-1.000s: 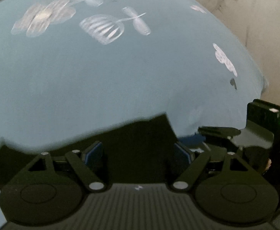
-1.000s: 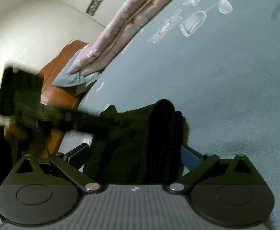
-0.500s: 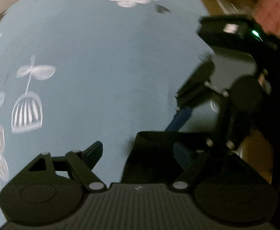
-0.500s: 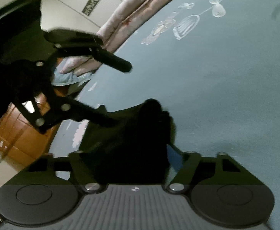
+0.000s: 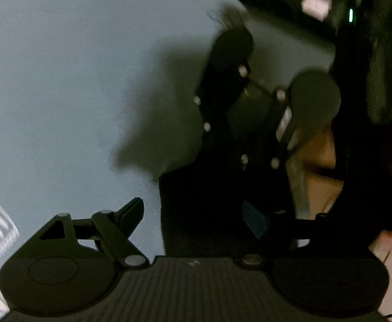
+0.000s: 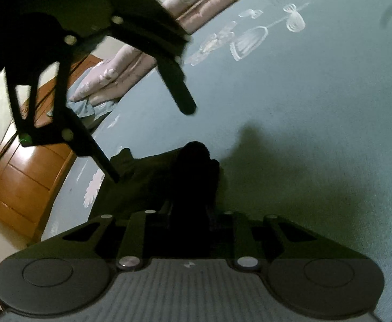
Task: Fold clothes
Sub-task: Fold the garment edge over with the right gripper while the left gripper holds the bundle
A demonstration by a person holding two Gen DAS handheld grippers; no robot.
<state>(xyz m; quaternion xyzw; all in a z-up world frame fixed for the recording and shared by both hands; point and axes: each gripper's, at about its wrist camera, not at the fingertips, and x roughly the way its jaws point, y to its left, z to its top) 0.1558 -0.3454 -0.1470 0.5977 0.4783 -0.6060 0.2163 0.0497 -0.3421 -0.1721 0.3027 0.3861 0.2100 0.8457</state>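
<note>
— Item one?
— Blue bedsheet (image 6: 316, 112), white flower print (image 6: 247, 44) toward 12 o'clock.
— Item two?
— Pink quilt (image 6: 131, 67), folded, along the sheet's edge at 11 o'clock.
— Item three?
— Orange wooden furniture (image 6: 26, 171), at 9 o'clock, beside the bed.
— Walls?
— Pale, plain.

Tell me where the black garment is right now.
The black garment lies bunched on the blue bedsheet near its left edge, clamped in the right gripper. In the left wrist view it sits between the open left gripper's fingers.
</note>
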